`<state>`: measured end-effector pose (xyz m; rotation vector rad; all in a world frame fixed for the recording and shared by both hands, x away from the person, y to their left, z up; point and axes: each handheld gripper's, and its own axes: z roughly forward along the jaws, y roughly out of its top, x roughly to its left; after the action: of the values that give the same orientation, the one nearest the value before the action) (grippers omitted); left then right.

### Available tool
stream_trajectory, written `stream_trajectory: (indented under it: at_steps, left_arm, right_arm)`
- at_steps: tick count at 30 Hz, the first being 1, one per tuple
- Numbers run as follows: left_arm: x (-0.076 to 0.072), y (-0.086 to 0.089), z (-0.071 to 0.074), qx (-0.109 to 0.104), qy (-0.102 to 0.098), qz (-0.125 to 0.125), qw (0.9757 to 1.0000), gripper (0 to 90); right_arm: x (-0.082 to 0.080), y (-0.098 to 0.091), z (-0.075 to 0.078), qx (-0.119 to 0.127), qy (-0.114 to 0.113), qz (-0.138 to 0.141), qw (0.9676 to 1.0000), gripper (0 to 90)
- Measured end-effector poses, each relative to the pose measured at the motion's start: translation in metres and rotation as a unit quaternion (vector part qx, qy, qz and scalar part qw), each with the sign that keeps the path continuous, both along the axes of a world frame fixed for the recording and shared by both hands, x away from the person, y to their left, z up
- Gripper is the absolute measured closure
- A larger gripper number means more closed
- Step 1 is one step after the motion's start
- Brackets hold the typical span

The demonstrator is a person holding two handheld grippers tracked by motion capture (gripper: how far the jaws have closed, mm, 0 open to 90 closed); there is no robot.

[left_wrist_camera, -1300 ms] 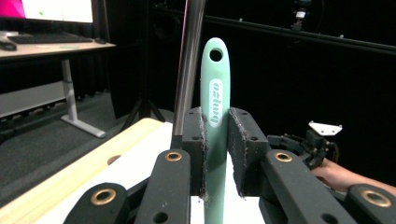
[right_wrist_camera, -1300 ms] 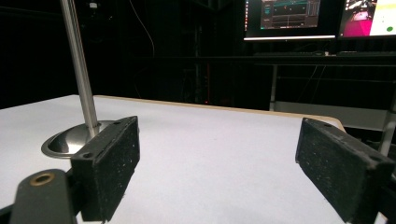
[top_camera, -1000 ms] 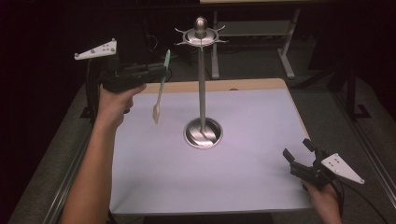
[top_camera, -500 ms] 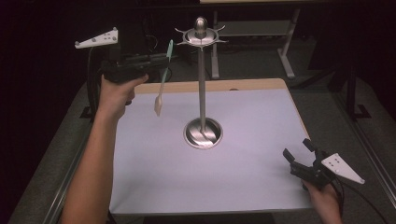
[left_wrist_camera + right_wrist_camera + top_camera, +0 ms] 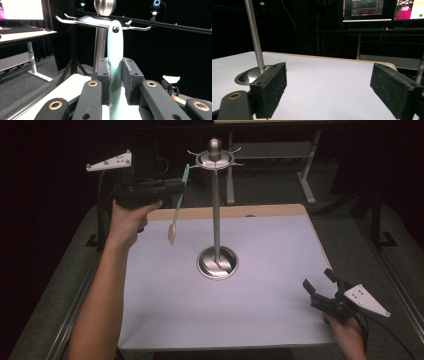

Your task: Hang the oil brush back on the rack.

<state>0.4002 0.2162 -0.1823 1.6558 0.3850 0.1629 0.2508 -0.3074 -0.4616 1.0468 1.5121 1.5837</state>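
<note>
The left gripper clamps a mint-green spatula by its handle, held upright left of the metal stand, blade hanging down, handle tip by the hooks. The right gripper rests wide open, empty.

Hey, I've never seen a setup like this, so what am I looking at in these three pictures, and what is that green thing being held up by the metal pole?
A person sits at a table and works with two hand-held tools, each with two black jaws that pinch like tongs. The high view looks down from above the person. The other two pictures come from small cameras riding on each tool, looking along its jaws.

On the white table top stands a metal utensil stand: a round base, a tall pole and a ring of hooks at the top.

The left gripper is shut on a pale green spatula, raised near the hooks. The hole in its handle end is close to one hook, seemingly ready for hanging.

The right gripper rests low at the table's near right, jaws open and empty.
</note>
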Motion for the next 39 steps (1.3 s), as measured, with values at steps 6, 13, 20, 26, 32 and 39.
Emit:
stream_trajectory:
  at_steps: [6, 13, 20, 26, 32, 39]
  left_arm:
    - [0.003, -0.005, 0.0, 0.002, 0.001, -0.003, 1.0, 77.1]
    - [0.006, -0.011, -0.001, 0.004, 0.003, -0.005, 1.0, 77.1]
    - [0.008, -0.015, -0.002, 0.004, 0.008, -0.007, 0.9999, 76.9]
    - [0.006, -0.014, -0.002, 0.019, 0.006, 0.001, 0.9998, 75.3]
    - [0.004, -0.009, -0.008, 0.047, 0.008, 0.018, 0.9987, 64.2]
    - [-0.002, -0.004, -0.018, 0.088, 0.014, 0.041, 0.9951, 53.0]
  right_arm:
    - [0.0, 0.0, 0.0, -0.002, 0.0, 0.001, 1.0, 13.1]
    - [0.0, 0.0, 0.0, 0.0, -0.001, 0.001, 1.0, 13.1]
    - [0.0, 0.0, 0.0, -0.002, -0.001, 0.001, 1.0, 13.1]
    - [0.0, 0.0, 0.0, -0.001, -0.002, 0.0, 1.0, 13.1]
    - [0.0, 0.0, 0.0, -0.002, 0.0, 0.001, 1.0, 13.1]
    - [0.0, 0.0, 0.0, 0.001, -0.001, 0.001, 1.0, 13.1]
